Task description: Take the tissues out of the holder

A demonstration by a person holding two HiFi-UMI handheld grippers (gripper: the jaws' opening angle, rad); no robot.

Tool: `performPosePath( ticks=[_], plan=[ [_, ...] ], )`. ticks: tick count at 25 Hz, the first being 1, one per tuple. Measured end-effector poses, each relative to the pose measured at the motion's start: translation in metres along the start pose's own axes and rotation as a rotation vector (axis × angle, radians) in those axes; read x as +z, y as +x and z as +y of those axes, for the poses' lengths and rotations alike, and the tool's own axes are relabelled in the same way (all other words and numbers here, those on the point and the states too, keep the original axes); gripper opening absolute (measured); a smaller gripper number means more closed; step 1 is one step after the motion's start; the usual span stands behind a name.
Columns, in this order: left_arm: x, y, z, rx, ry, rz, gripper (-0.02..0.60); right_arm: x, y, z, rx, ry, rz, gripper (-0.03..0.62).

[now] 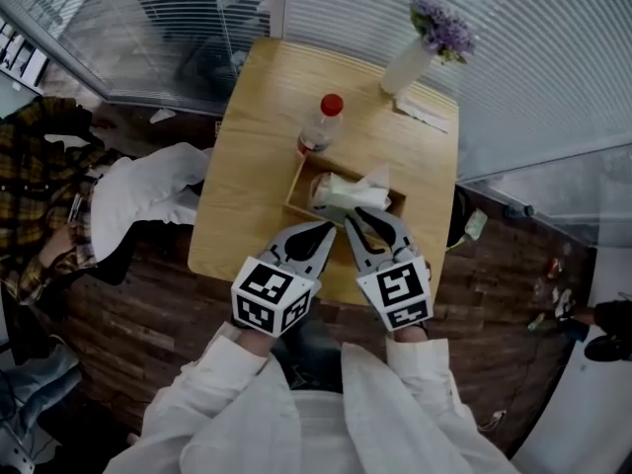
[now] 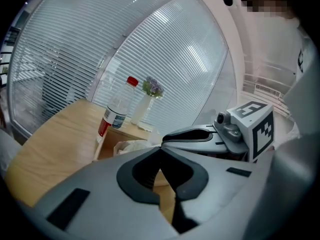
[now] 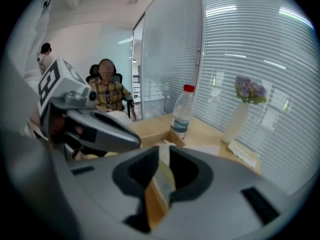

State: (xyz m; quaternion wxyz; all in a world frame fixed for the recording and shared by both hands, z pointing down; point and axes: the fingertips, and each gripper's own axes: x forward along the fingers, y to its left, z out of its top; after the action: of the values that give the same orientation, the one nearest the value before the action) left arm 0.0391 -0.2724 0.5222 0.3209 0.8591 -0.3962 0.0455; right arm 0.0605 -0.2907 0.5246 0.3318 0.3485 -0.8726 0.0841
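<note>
Two tools lower centre: left tool (image 1: 324, 229) closed, right tool (image 1: 353, 216) narrowly parted at white tissues (image 1: 354, 194) in rectangular wooden holder (image 1: 299, 181). Red-capped clear plastic bottle (image 1: 318, 126) stands just behind, on the light wooden surface (image 1: 247, 166).

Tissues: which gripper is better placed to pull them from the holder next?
Right, probably. The right gripper has its jaws apart, tips at the near rim of the holder, aimed at the tissues. The left gripper is shut and sits further left.
</note>
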Motion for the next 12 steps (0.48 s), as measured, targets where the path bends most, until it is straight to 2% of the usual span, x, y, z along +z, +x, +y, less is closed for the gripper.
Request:
performPosePath(
  ticks=[12],
  plan=[
    [-0.008,0.005,0.005,0.003,-0.012,0.031,0.008,-0.012,0.024,-0.006,0.013,-0.075,0.087,0.081]
  ],
)
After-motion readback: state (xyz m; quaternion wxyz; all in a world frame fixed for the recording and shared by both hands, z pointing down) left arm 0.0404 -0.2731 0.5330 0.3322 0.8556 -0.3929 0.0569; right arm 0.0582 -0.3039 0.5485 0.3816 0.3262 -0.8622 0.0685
